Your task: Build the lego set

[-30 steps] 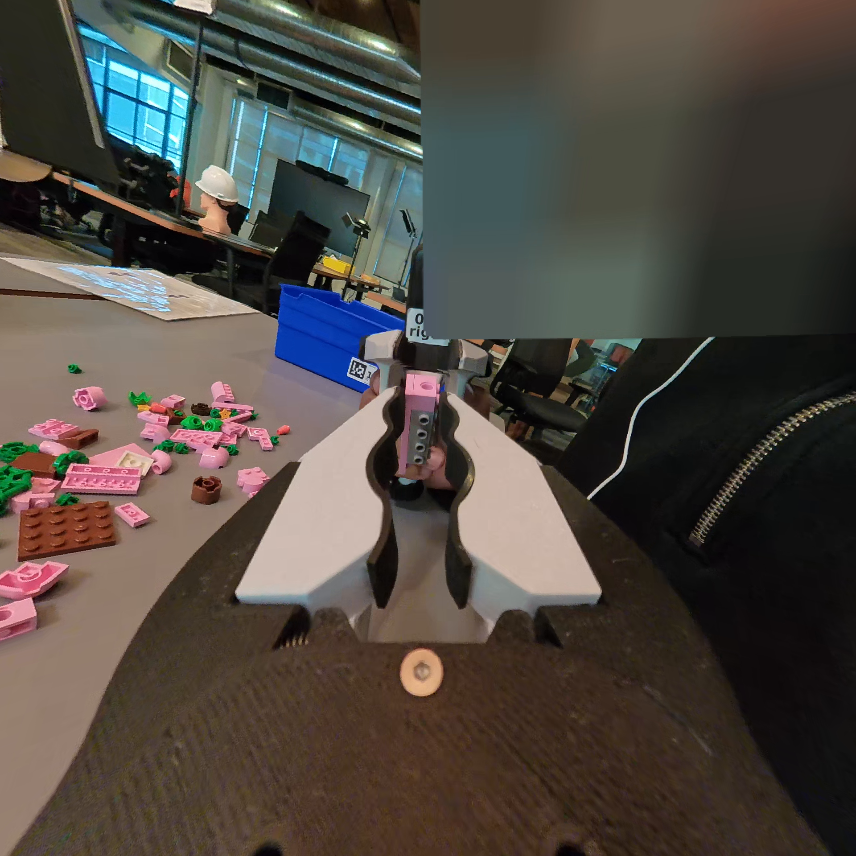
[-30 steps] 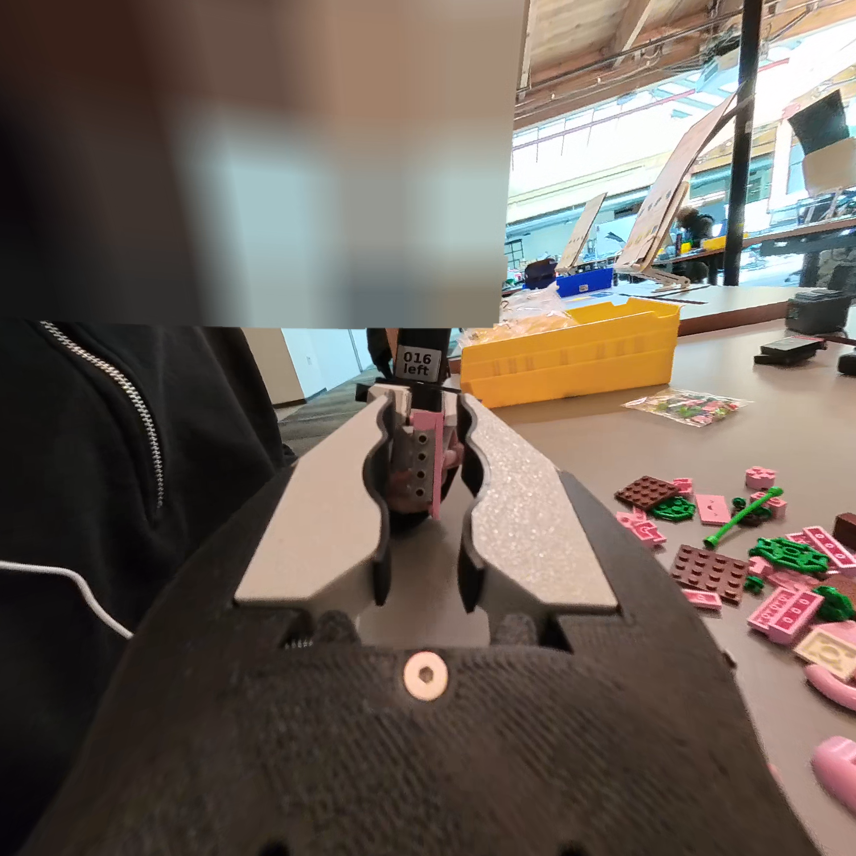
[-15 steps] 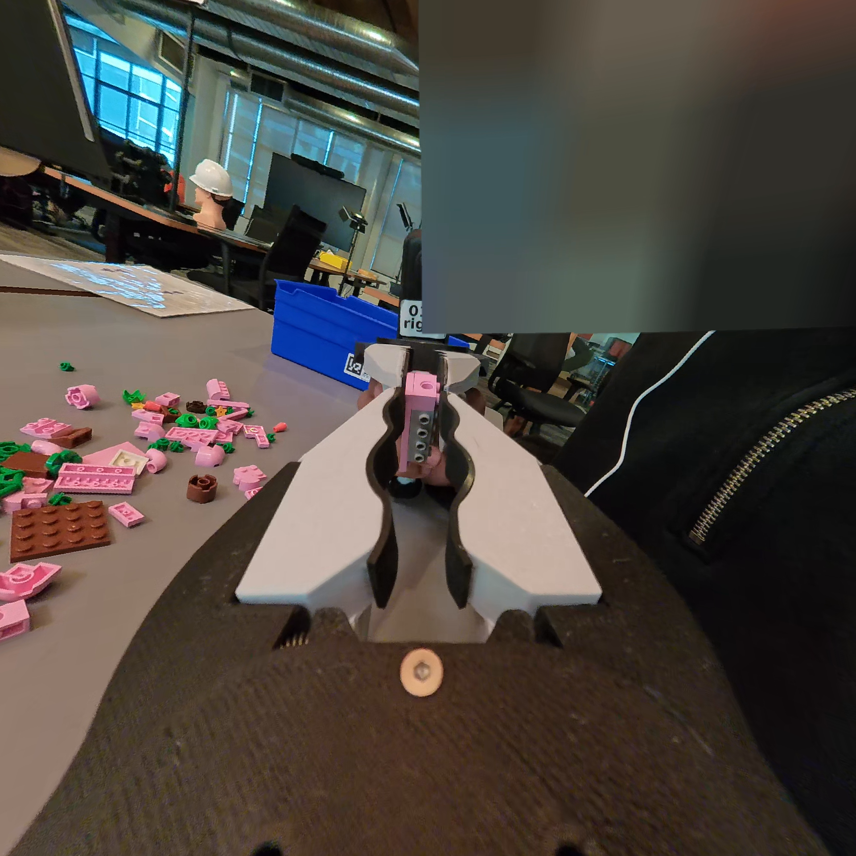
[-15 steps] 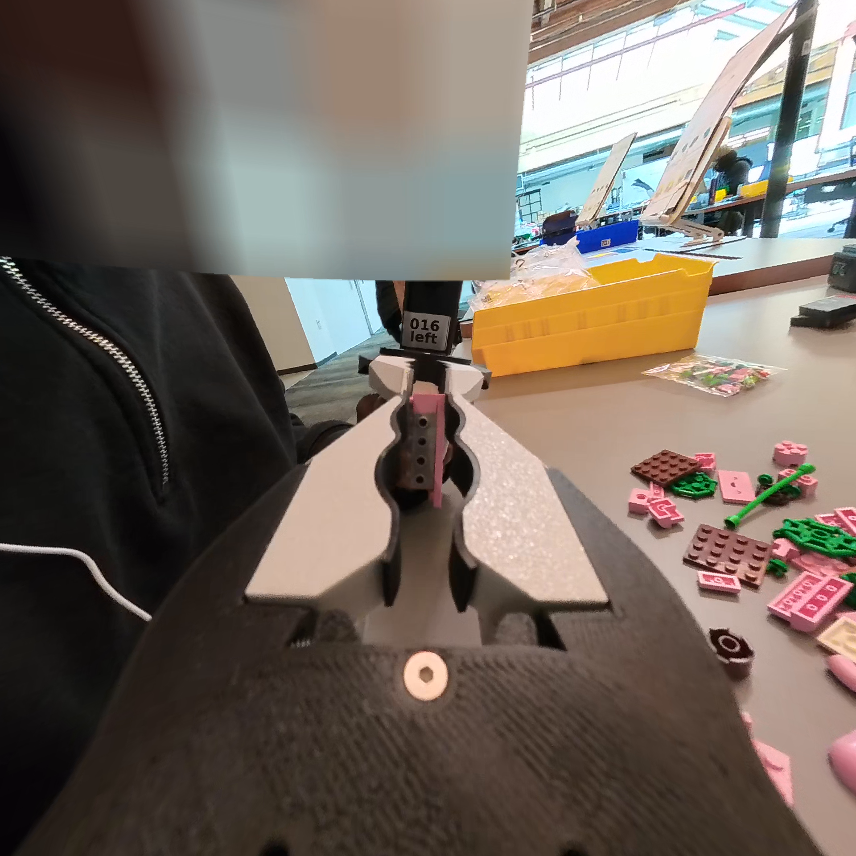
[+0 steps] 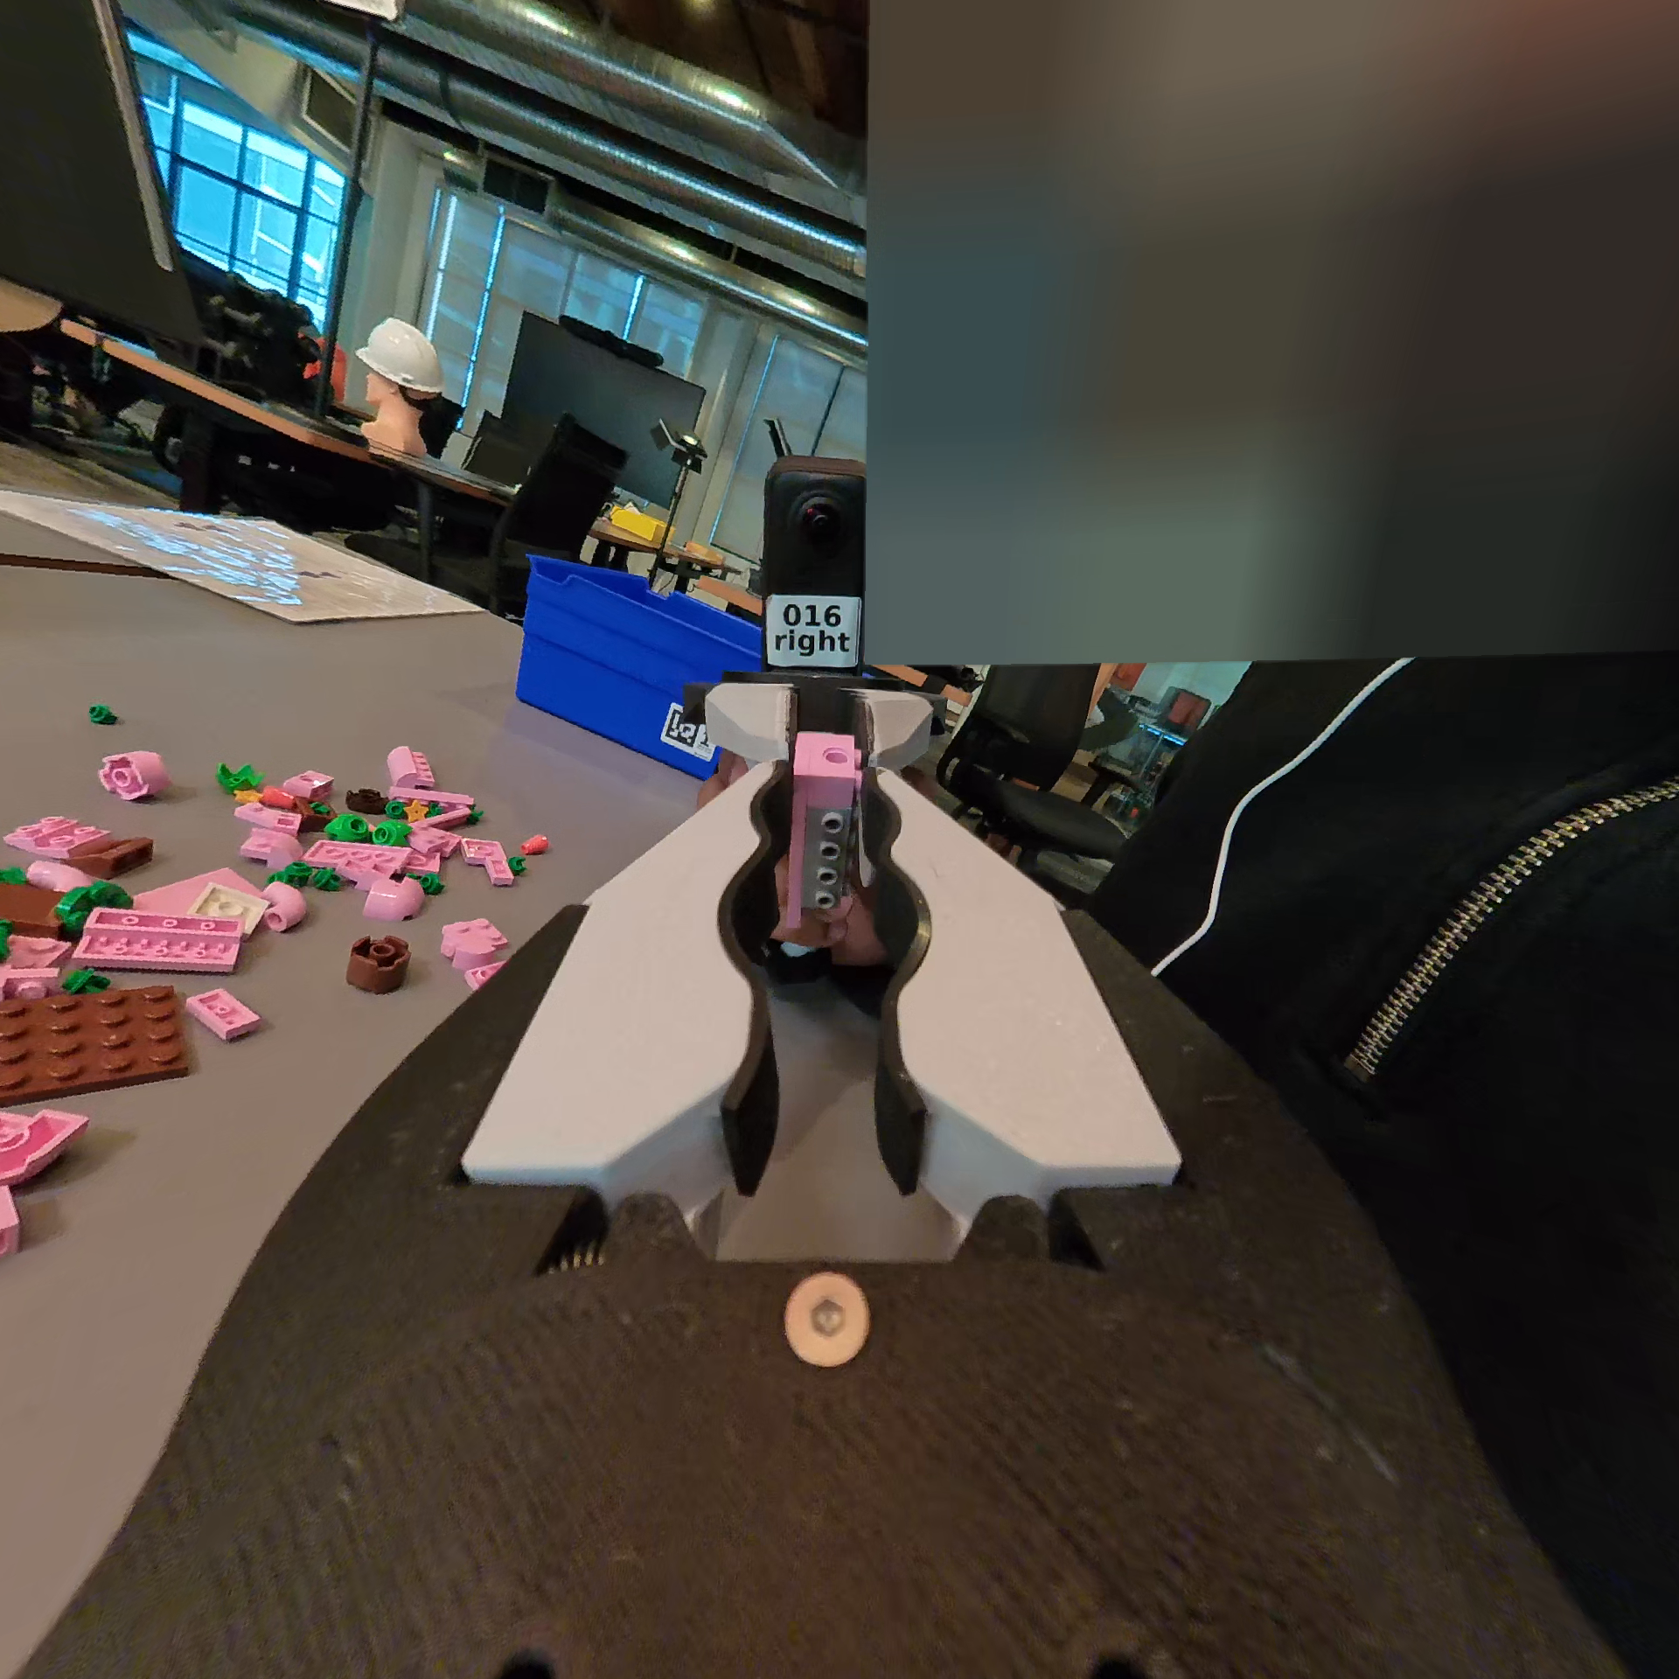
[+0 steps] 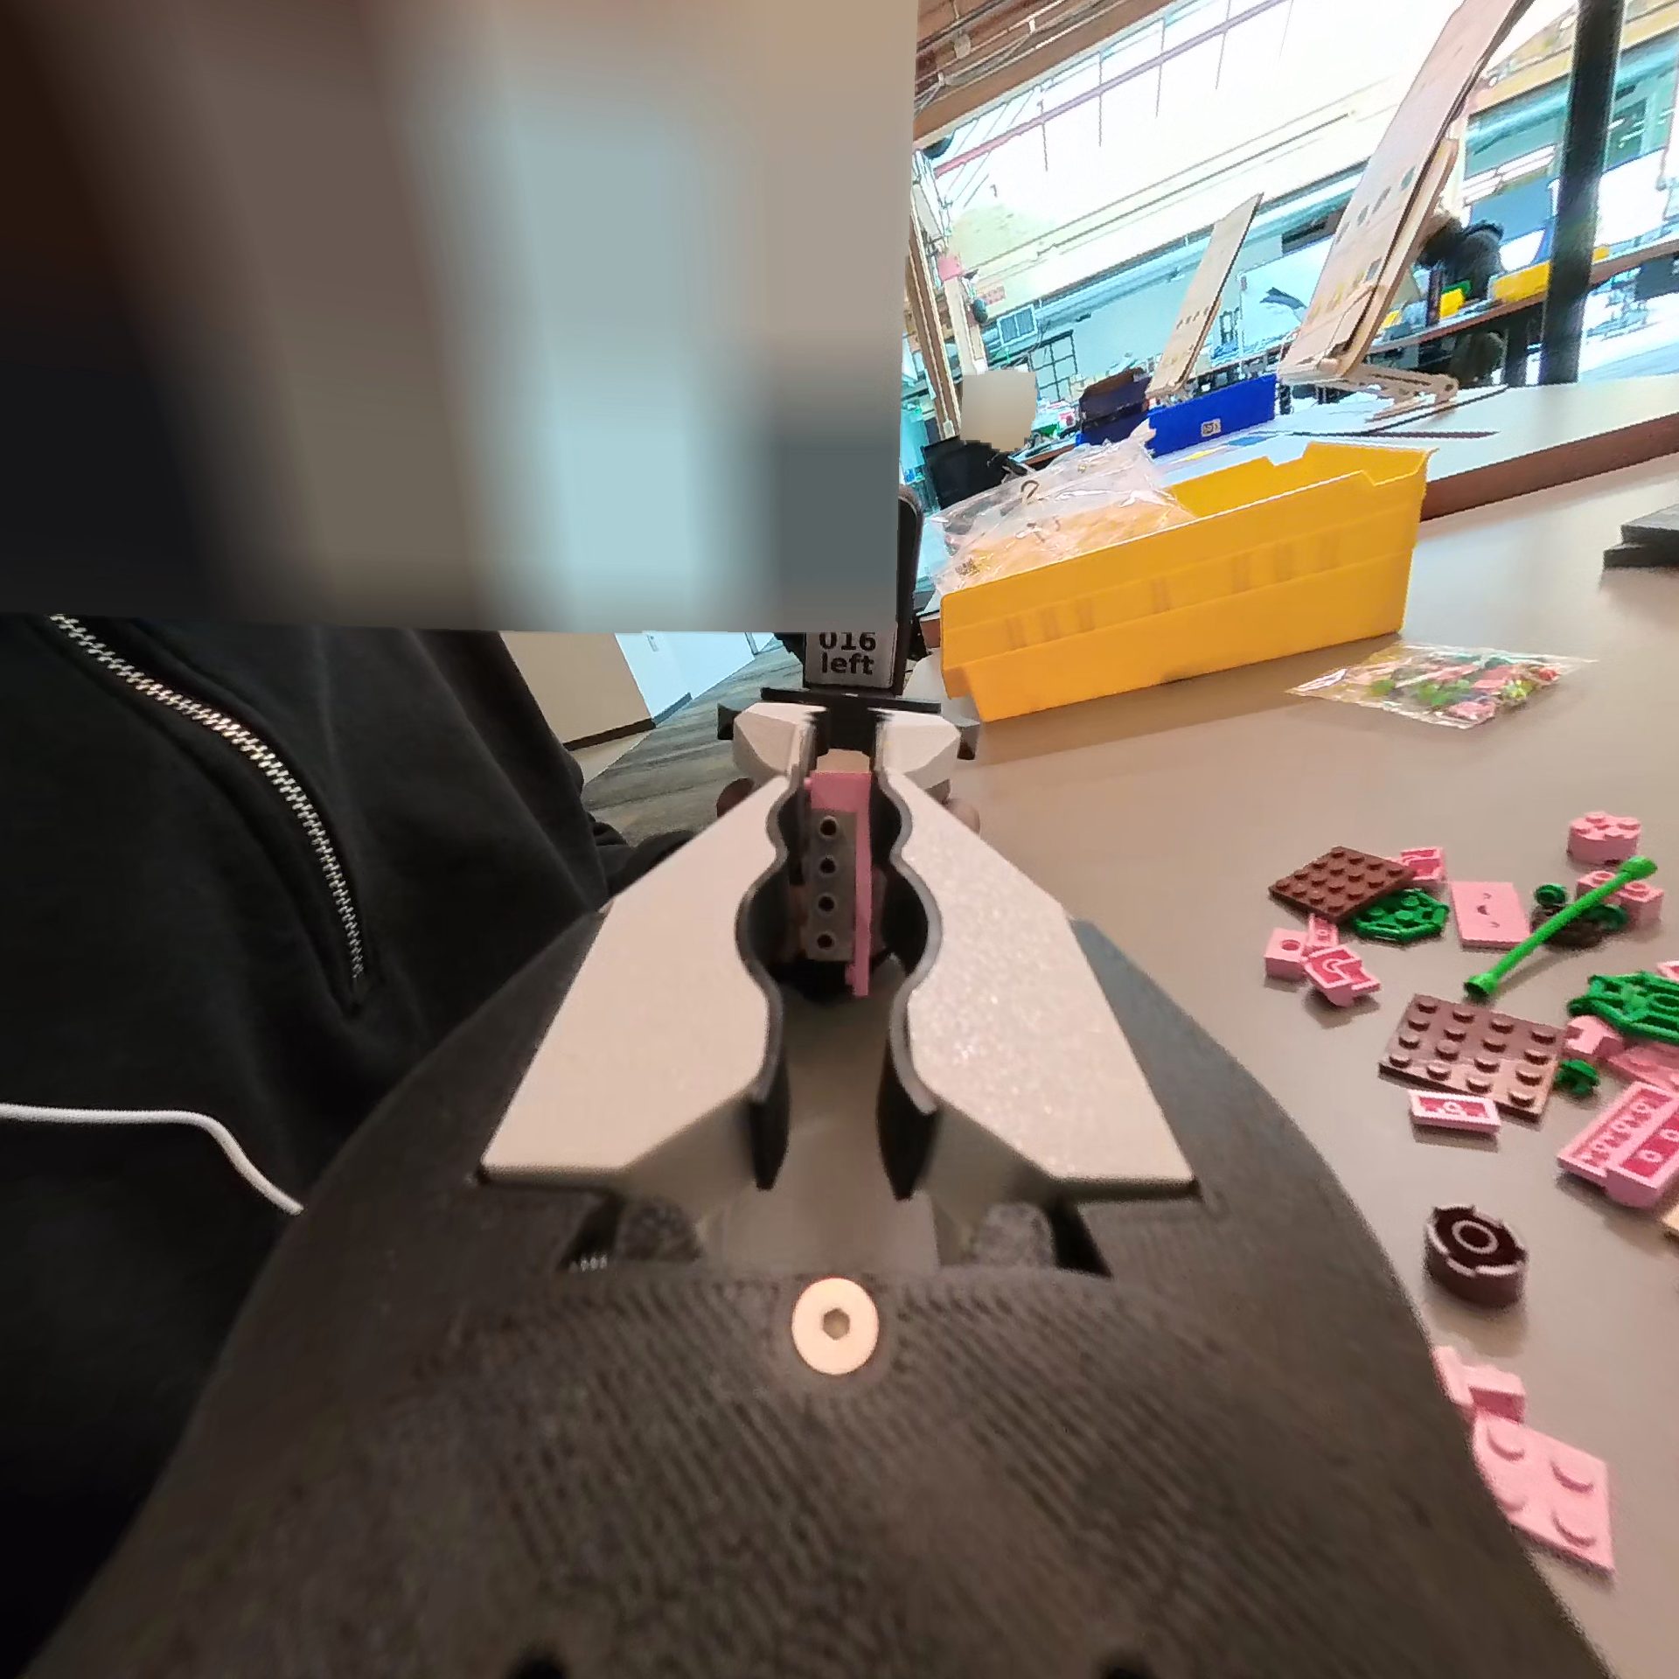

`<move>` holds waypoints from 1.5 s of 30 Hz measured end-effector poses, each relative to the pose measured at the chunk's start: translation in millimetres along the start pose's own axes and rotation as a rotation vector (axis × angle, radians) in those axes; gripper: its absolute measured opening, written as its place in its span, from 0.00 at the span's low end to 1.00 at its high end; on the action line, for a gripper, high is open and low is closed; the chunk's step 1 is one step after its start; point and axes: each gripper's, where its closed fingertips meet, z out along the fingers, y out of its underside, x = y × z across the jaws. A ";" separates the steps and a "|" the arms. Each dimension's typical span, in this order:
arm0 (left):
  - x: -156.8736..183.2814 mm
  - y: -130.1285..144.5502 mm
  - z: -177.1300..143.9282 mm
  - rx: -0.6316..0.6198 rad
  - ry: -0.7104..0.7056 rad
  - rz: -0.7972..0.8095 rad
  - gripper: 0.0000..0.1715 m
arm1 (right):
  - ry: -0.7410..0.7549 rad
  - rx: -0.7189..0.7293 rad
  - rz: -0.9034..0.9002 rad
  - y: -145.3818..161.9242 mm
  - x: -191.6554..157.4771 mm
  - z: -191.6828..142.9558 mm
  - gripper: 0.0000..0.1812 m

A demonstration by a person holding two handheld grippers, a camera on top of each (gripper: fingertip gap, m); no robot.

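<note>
A small assembly, a pink plate on a grey brick with a row of holes, hangs in the air between my two grippers, which face each other tip to tip. My left gripper is shut on its pink end. My right gripper is shut on the same assembly from the opposite side, and it shows beyond the assembly in the left wrist view. Loose pink, green and brown pieces lie on the grey table, among them a brown plate and a green stem.
A person in a black zipped jacket is close behind the grippers. A blue bin stands on the table's far side. A yellow bin and a clear bag of pieces lie beyond the right pile. Only a small space, under 4 cm, lies between the two pairs of fingers. The brown plate is about equally far from each gripper, around 20 cm. The right camera catches it too, in the right wrist view.
My right gripper's jaws have closed from a wide gap onto the assembly. The left gripper has kept its grip, and both have shifted only slightly.
</note>
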 end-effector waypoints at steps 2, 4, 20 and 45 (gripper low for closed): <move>0.7 0.2 0.5 0.003 0.010 -0.009 0.09 | -0.013 0.011 0.006 -0.4 -1.2 1.3 0.07; -0.2 2.8 2.3 -0.010 0.014 -0.025 0.14 | -0.028 0.032 0.022 -2.7 -2.8 1.8 0.07; 1.1 11.4 6.0 -0.051 0.062 -0.094 0.09 | -0.050 0.068 0.122 -2.1 2.8 5.6 0.07; -42.9 -6.1 -11.4 0.128 -0.074 -0.334 0.08 | 0.688 -0.111 -0.845 3.7 42.1 22.5 0.15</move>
